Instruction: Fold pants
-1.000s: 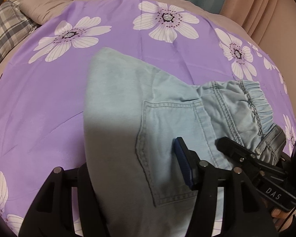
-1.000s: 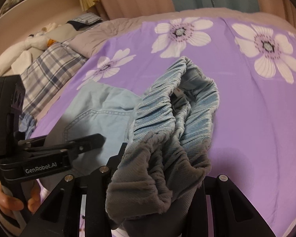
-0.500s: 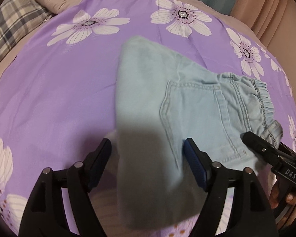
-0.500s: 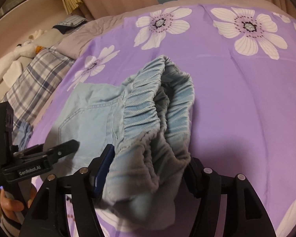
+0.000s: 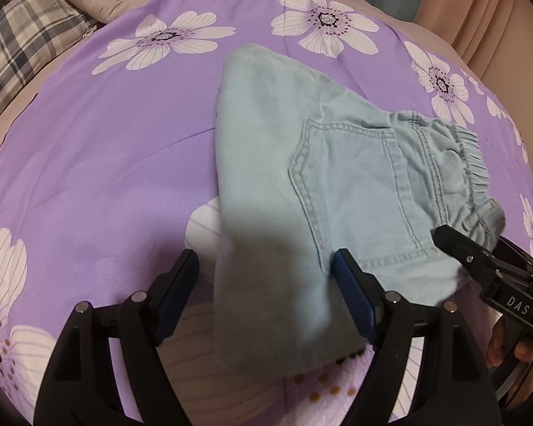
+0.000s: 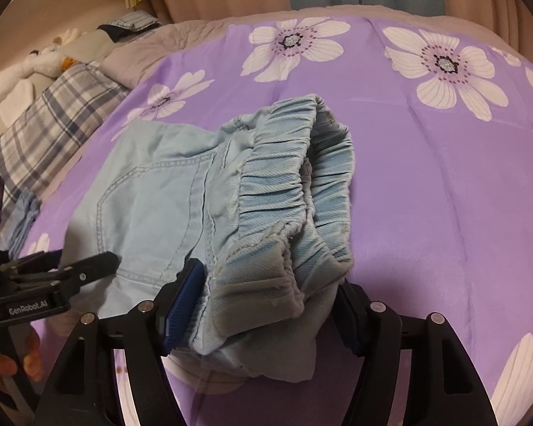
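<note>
Nearest, the left gripper (image 5: 266, 284) has just spread its jaws; they stand released, the folded leg end of the pants (image 5: 337, 177) lying loose between them. The right gripper (image 6: 270, 305) has likewise been opening, its jaws let go around the bunched waistband (image 6: 295, 184). The pants rest on the purple flowered bed (image 5: 106, 142), long axis running from left jaws away toward the waistband. Both grippers tilt steeply down, each at its own end.

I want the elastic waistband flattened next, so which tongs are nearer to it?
Right. The right tongs straddle the waistband; the left tongs straddle the folded leg end of the pants, beyond the back pocket.
</note>
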A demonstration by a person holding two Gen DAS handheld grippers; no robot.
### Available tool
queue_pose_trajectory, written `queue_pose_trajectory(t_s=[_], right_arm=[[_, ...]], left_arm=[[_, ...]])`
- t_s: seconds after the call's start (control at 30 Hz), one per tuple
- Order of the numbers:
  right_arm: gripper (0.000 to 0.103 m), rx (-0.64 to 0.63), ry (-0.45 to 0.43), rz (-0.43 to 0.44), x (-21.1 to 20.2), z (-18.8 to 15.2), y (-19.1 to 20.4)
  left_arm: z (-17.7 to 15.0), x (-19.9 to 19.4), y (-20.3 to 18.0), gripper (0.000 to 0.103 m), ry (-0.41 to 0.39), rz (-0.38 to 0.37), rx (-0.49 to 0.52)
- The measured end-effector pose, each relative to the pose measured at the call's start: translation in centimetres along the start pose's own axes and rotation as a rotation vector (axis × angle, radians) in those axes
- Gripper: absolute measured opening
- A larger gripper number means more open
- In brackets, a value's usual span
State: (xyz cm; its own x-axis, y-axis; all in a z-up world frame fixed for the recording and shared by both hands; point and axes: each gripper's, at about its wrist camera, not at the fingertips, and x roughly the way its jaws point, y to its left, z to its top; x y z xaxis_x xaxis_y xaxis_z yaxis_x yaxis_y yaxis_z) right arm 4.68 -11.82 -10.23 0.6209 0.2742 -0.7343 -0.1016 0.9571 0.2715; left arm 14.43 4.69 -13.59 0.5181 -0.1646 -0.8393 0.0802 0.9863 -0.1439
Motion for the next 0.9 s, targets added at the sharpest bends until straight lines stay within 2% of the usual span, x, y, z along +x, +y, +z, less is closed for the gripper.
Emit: queue_pose_trajectory(t_s=[0.13,0.4,0.53,0.8,0.87,0.9], right_arm=[[0.067,0.027,-0.018,0.030,-1.6,-0.3,0.0],[0.067,0.042,-0.002,0.019,-0.4,-0.6,0.0],[0.067,0.022,-0.016,-0.036,-2.1,-0.9,1.0],[0.067,0.024,-0.033,-0.035,-6.2,-1.9,1.8],[0.073,-0.004,-0.036,-0.031,-7.6,-2.1,2.6],[0.082,-0.018,-0.041,-0.039,-8.2,-2.2,3.1]], left_arm=[[-0.8,-0.3,-0.2,0.078,-0.002,0.007,0.018],[-0.8,-0.1,-0.7,0.081,-0.012,0.026,0.018],[-1.1,-1.5,-1.2,0.078,-0.009,0.033,0.017],[-2.2,-6.3,-2.3,0.082,-0.047,0.039,0.018],[-2.4,-7.5,-2.6,0.087,-0.047,0.045,0.027],[-2.6,-8.1,-2.8,0.089,-0.049,0.045,0.032]])
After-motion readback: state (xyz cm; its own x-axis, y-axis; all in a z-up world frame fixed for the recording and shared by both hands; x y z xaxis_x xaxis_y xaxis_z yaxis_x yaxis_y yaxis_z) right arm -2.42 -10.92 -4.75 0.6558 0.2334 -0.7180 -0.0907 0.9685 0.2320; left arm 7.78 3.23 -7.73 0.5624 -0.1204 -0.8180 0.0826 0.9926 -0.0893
